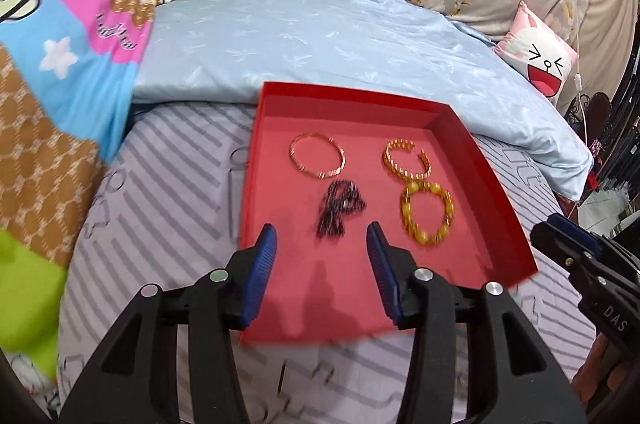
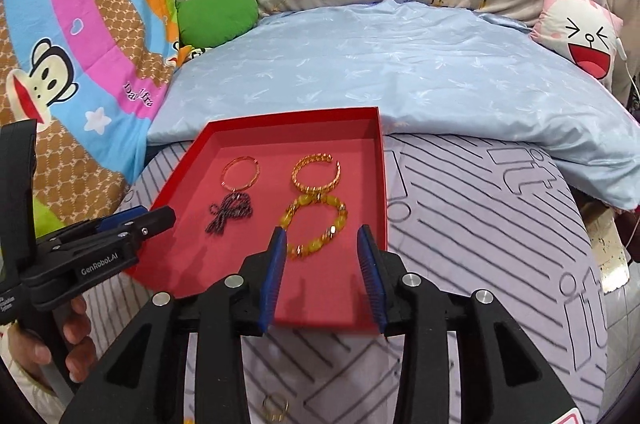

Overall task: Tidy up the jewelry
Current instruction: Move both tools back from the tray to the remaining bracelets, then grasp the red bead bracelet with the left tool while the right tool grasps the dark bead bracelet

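Left wrist view: the left gripper [image 1: 322, 238] has its blue ribbed pads spread apart with nothing between them. Just beyond the pads lies a shallow red tray [image 1: 496, 180] with low walls. Inside, straight ahead of the tips, sits a dark beaded strand [image 1: 338, 208] bunched in a heap, blurred. Past it lies a thin rose-gold bangle [image 1: 317, 155]. Ahead and right of the tips is a yellow bead bracelet [image 1: 427, 213], touching a twisted gold cuff [image 1: 407, 158] beyond it. The right gripper [image 1: 560, 230] pokes in from the right edge, outside the tray. The tray rests on grey striped bedding [image 1: 160, 224], with a pale blue quilt [image 1: 320, 36] behind.

Right wrist view: the right gripper [image 2: 322, 244] also stands spread and empty over the tray's [image 2: 382, 192] near end. The yellow bead bracelet [image 2: 316, 228] lies just ahead of its tips, the cuff [image 2: 317, 173] beyond. The dark strand [image 2: 230, 212] and bangle [image 2: 241, 171] are ahead to the left. The left gripper [image 2: 156, 218] reaches over the tray's left wall. A small gold ring [image 2: 275, 406] lies on the bedding [image 2: 480, 224] beneath the tongs.
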Demonstrator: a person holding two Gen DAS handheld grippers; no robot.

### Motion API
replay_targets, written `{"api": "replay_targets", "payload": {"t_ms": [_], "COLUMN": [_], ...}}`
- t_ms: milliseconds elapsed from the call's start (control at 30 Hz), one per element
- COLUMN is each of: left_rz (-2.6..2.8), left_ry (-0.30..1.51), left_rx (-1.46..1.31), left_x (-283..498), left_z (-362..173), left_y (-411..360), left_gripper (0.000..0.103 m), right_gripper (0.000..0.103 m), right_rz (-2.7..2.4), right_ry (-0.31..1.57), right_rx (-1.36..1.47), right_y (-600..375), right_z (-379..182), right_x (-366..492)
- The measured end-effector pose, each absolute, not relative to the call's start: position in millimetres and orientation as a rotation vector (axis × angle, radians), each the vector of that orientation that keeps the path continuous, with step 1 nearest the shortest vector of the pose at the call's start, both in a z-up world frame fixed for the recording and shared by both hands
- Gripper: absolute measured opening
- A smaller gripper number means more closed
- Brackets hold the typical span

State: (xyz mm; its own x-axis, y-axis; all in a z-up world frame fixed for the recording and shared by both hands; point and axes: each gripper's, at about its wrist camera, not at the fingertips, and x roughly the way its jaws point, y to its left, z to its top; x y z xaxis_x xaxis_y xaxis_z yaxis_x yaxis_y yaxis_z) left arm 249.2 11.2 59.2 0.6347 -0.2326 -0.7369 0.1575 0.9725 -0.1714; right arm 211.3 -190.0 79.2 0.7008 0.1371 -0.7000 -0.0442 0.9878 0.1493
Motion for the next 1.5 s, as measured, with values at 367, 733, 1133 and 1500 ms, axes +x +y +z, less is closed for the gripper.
{"api": "replay_targets", "payload": {"t_ms": [367,733,1133,1500], "left_rz": [-0.203,-0.163,-0.158,-0.115], "left_ry": [0.898,0.968,0.978,0.958], "left_rx": [-0.086,-0.071,-0.028,-0.007], "left_x": [158,97,71,74], "left_z": [48,15,4,-2], "left_y": [32,40,36,41], "left_gripper": [0.053,0.057,0.061,0.060], "right_gripper": [0.040,0.040,0.049,0.049], "right_rz": [0.075,0.006,0.010,-0.030], "right_ry": [0.834,0.929,0.950,0.953], "right_rx": [0.123,0.132,0.093,0.121], "right_y": [-198,-213,-197,-207], "right_z": [68,29,12,9], "right_x": [128,74,58,66]}}
